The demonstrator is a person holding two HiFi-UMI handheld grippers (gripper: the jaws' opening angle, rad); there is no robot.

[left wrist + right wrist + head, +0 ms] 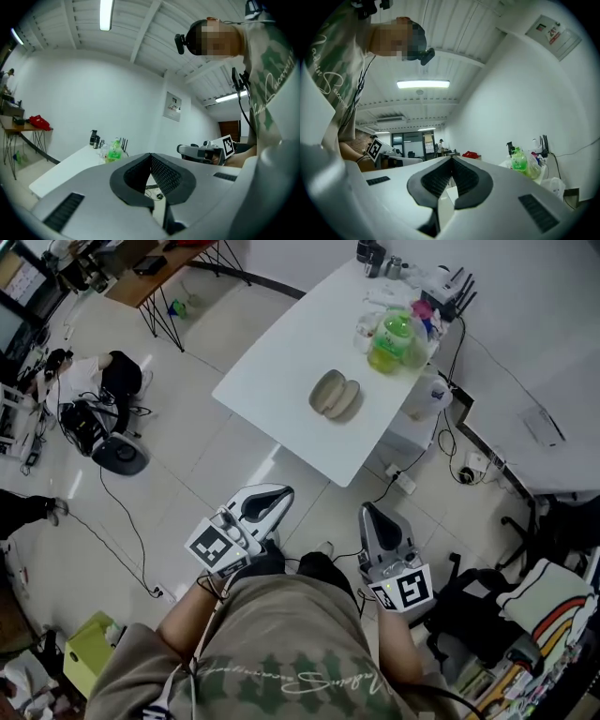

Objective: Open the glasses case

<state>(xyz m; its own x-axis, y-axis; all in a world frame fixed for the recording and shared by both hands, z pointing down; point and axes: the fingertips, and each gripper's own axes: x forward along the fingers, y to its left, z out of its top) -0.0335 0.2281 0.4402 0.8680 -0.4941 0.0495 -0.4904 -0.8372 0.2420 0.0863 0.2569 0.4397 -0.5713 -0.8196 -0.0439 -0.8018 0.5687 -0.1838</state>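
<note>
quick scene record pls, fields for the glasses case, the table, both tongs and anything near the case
glasses case: beige, on the white table, two oval halves side by side, looks open
left tongs: shut, nothing between them, held short of the table
right tongs: shut, empty, also short of the table
clutter: green bottle among small items at the table's far end, apart from the case
contact: neither tongs touches the case

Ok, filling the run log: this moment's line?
left gripper shut, empty | right gripper shut, empty | glasses case on table, untouched
</note>
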